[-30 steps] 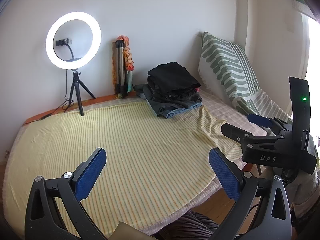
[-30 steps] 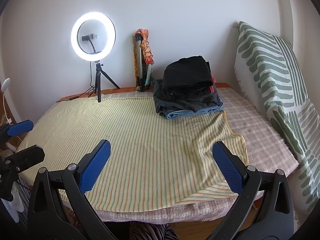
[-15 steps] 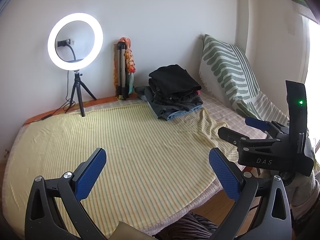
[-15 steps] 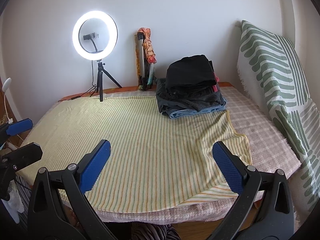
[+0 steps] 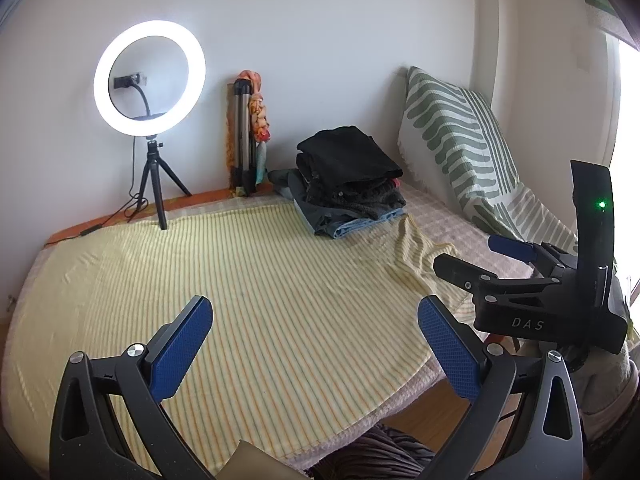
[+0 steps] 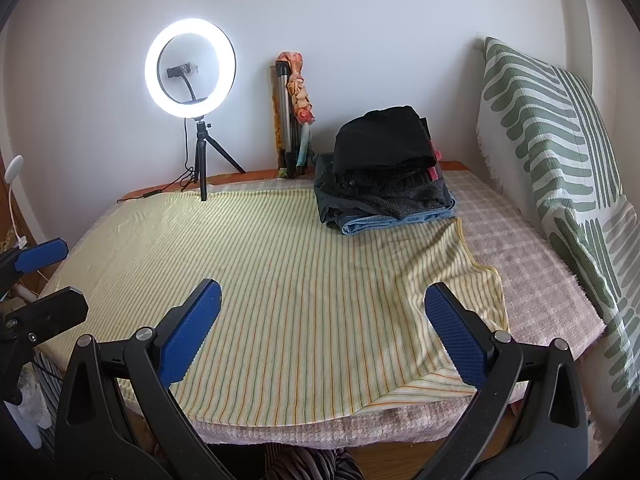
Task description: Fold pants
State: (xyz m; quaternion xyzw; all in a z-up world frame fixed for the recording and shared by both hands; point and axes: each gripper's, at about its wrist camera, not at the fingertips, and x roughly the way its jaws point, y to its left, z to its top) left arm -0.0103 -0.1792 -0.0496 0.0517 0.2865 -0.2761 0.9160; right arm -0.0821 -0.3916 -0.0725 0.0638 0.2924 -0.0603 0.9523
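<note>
At the bed's (image 6: 532, 256) far left edge a lit ring light (image 6: 190, 67) stands on its tripod. The left gripper (image 5: 316, 344) hangs over the near edge of the striped sheet (image 6: 280, 272), jaws wide apart and holding nothing. The right gripper (image 6: 322, 326) beside it is spread wide too, empty. The folded pants (image 6: 386, 168) sit stacked toward the far right corner, a striped pillow (image 6: 552, 136) leaning at the right edge.

A home bedroom: a bed (image 6: 520, 248) against the wall, a patterned pillow (image 6: 552, 140), stacked clothes (image 6: 384, 176).
</note>
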